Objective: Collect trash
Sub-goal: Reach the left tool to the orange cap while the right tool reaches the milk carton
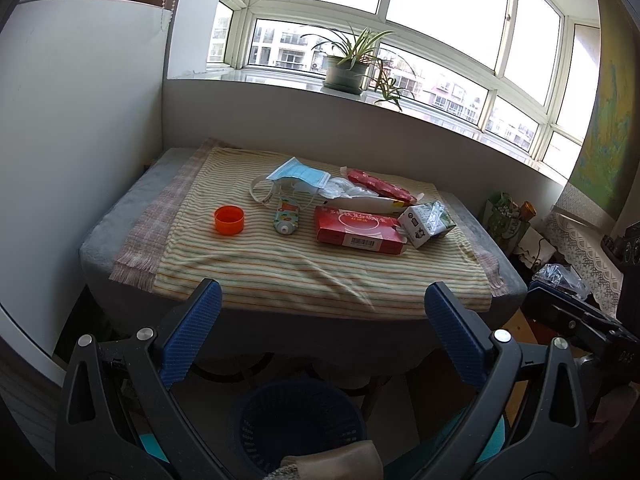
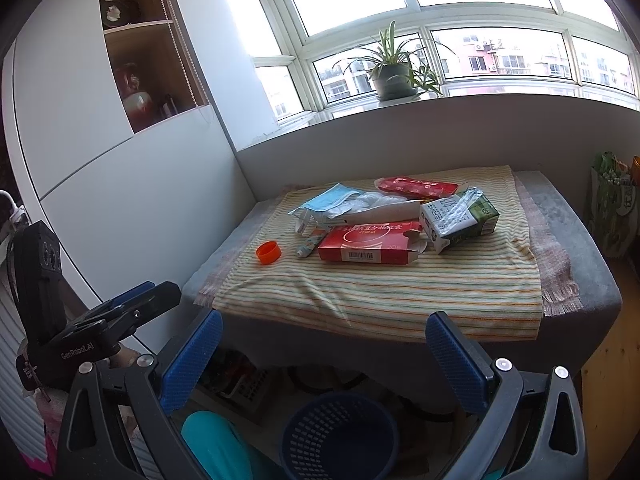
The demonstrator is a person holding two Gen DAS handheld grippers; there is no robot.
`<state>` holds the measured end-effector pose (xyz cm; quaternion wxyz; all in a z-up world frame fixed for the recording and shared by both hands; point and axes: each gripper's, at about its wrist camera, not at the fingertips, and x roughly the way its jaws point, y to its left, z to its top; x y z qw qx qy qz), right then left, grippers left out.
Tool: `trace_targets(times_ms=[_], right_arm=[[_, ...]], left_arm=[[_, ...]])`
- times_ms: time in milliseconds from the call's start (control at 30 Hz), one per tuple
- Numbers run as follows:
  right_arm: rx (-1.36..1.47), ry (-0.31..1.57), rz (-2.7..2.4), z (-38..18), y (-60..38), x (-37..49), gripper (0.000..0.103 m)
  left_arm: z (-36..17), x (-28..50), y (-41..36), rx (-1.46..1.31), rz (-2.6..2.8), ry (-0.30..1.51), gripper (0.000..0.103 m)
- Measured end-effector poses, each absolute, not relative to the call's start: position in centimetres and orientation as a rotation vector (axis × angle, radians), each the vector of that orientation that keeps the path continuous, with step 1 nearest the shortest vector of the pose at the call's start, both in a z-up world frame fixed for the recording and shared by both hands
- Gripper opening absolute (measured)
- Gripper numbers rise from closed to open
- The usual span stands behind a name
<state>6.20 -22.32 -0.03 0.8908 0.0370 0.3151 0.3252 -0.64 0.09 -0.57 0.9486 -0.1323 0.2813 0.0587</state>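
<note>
Trash lies on a striped cloth (image 1: 280, 268) over a low table: an orange cap (image 1: 229, 220), a small tube (image 1: 286, 218), a blue face mask (image 1: 298, 176), a red box (image 1: 360, 230), a crushed milk carton (image 1: 428, 220) and a red wrapper (image 1: 380, 186). The same cap (image 2: 269, 252), red box (image 2: 370, 242) and carton (image 2: 460, 218) show in the right wrist view. A dark blue mesh bin (image 1: 298, 420) (image 2: 340, 436) stands on the floor in front of the table. My left gripper (image 1: 322, 308) and right gripper (image 2: 324, 340) both hang open and empty, short of the table's near edge.
A white cabinet (image 2: 100, 160) flanks the table's left side. A potted plant (image 1: 346, 68) stands on the windowsill behind. Bags and clutter (image 1: 508, 216) sit on the floor at the right. The other gripper's body (image 2: 100, 320) shows at the left of the right wrist view.
</note>
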Motion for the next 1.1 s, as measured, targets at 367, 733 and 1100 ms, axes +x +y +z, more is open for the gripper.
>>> trace_targets(times_ms=[367, 733, 1100], right_arm=[[0.023, 0.66, 0.684, -1.2, -21.7, 8.6, 0.103], [0.062, 0.743, 0.57, -2.5, -23.7, 14.8, 0.103], [0.236, 0.865, 0.408, -3.6, -23.9, 22.5, 0.103]], left_arm=[[-3.1, 1.3, 5.6, -0.342, 0.183, 0.611, 0.103], [-4.6, 4.5, 8.9, -0.336, 0.205, 0.634, 0.102], [-6.9, 11.2, 11.1, -0.329, 0.183, 0.702, 0.087]])
